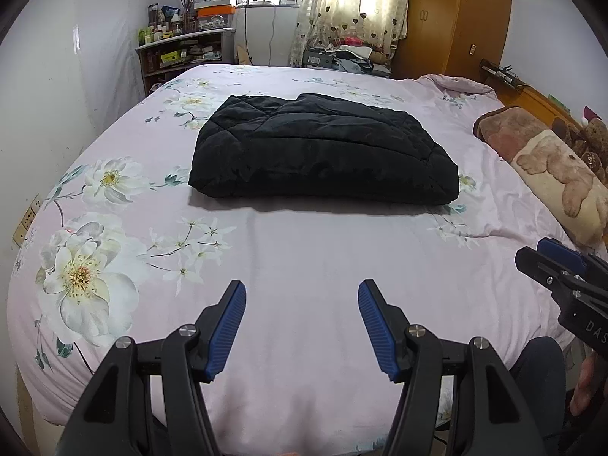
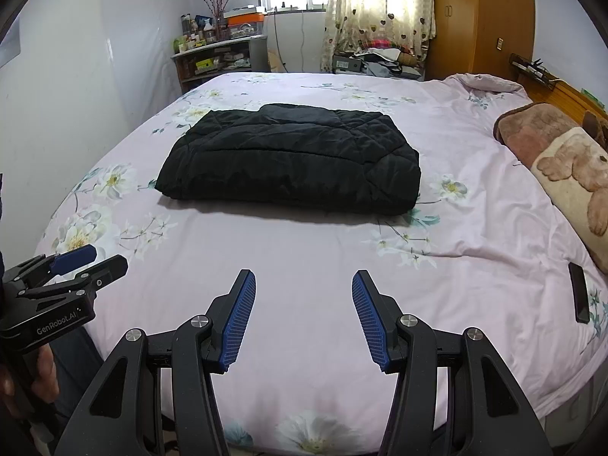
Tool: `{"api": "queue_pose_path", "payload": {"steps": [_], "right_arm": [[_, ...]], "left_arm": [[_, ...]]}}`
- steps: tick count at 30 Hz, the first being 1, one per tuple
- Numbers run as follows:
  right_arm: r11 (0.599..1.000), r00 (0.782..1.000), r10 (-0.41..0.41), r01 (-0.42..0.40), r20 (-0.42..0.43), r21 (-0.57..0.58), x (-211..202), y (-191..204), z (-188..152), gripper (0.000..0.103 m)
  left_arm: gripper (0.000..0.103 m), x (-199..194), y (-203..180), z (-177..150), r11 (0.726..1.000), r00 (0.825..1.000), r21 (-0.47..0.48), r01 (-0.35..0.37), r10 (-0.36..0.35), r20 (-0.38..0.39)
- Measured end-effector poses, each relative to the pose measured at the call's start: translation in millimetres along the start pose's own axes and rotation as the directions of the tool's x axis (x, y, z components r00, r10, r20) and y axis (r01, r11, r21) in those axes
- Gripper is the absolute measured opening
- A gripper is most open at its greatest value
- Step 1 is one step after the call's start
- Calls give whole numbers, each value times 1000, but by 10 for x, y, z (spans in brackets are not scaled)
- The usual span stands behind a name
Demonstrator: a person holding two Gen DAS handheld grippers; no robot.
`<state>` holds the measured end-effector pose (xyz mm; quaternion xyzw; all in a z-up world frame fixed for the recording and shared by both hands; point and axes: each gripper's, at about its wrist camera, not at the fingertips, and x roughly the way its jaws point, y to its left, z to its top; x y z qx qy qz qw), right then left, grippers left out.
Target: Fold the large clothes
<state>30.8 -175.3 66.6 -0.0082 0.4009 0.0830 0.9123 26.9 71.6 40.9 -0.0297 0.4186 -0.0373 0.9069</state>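
Black quilted garment (image 1: 323, 152) lay folded mid-frame on the floral bed (image 1: 304, 258), its underside hidden, while left gripper (image 1: 302, 326) and right gripper (image 2: 304, 319) hovered open, empty, bottom-frame.

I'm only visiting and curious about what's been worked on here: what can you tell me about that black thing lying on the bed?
The black quilted garment looks like a padded jacket, its soft, slightly shiny fabric stitched in diamond panels. It is folded into a thick, roughly rectangular bundle with layered edges and a raised flap at the far side. It lies flat near the middle of the pink floral bedsheet, casting a shadow toward the near side. Only the sheet touches it; nothing holds it.
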Motion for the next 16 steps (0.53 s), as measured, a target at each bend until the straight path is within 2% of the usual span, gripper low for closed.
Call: {"api": "queue_pose_path", "payload": {"steps": [5, 16], "right_arm": [[1000, 1000, 0, 0, -3, -6, 4, 15, -11, 54], [1000, 1000, 1, -1, -6, -19, -22, 57, -37, 54]], "left_arm": [[64, -12, -49, -13, 1000, 1000, 20, -7, 7, 6], [64, -42, -30, -32, 1000, 1000, 2, -2, 2, 14]]}}
